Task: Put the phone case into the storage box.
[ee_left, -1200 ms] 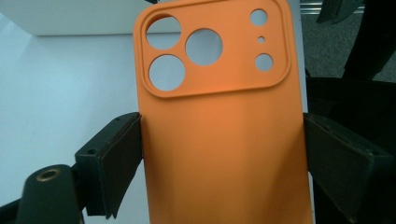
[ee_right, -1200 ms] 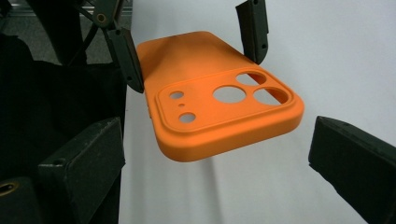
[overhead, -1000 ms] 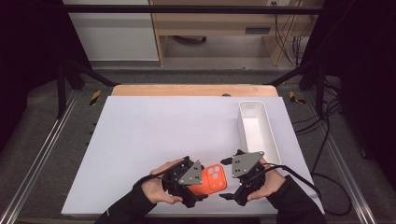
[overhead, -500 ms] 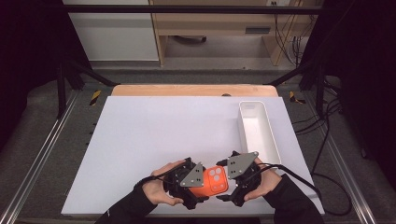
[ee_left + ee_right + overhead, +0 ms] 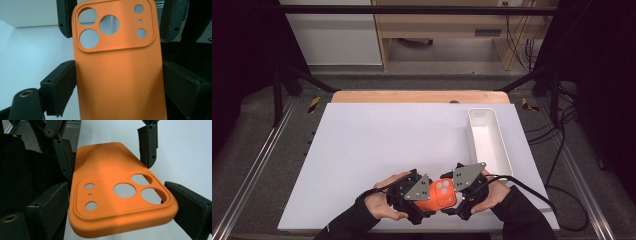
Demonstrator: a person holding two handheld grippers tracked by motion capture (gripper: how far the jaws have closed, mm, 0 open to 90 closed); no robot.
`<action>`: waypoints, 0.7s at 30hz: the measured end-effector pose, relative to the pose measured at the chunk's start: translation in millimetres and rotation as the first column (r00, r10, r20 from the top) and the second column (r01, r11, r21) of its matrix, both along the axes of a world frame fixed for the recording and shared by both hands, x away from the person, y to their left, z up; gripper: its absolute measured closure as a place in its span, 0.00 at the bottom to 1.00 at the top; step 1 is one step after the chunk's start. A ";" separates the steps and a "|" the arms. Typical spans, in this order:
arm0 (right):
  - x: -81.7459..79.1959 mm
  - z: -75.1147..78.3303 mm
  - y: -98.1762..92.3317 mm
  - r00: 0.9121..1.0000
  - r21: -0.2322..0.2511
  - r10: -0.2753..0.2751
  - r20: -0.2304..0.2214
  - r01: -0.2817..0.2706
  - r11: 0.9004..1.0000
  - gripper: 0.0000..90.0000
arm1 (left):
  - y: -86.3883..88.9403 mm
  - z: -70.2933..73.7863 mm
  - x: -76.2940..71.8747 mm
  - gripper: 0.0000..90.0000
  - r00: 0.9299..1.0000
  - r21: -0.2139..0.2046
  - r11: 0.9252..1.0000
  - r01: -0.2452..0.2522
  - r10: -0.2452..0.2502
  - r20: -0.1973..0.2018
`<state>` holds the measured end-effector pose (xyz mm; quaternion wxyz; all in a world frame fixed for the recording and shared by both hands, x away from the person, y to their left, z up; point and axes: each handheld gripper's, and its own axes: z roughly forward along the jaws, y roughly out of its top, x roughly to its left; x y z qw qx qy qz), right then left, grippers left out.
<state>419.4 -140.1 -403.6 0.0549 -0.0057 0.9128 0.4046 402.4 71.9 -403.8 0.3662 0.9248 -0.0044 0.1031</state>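
Holding the orange phone case [image 5: 439, 196] at the near edge of the white table [image 5: 377, 145], the left gripper [image 5: 416, 197] clamps its plain end by both side edges. Right gripper [image 5: 460, 194] has just been closing around the camera-cutout end, pads near or touching, can't tell. Risk: squeezing from both ends may buckle the soft case or pull it loose. White tray [image 5: 488, 139] sits far right.

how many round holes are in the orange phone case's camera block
6 on the orange phone case: three large ones at the block's left side in the left gripper view, and down its right side two medium ones with a tiny one between them.
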 end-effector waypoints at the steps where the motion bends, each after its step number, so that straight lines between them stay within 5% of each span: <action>1: -0.1 -0.5 0.3 1.000 0.000 0.003 0.000 -0.003 1.000 0.10 | -0.2 -0.2 -0.4 0.16 1.000 -0.001 1.000 0.001 -0.001 0.001; 21: -0.8 -3.5 0.3 0.999 0.029 0.045 0.004 -0.045 0.999 0.16 | -1.1 -3.0 -1.7 0.16 1.000 0.002 1.000 0.019 -0.019 0.000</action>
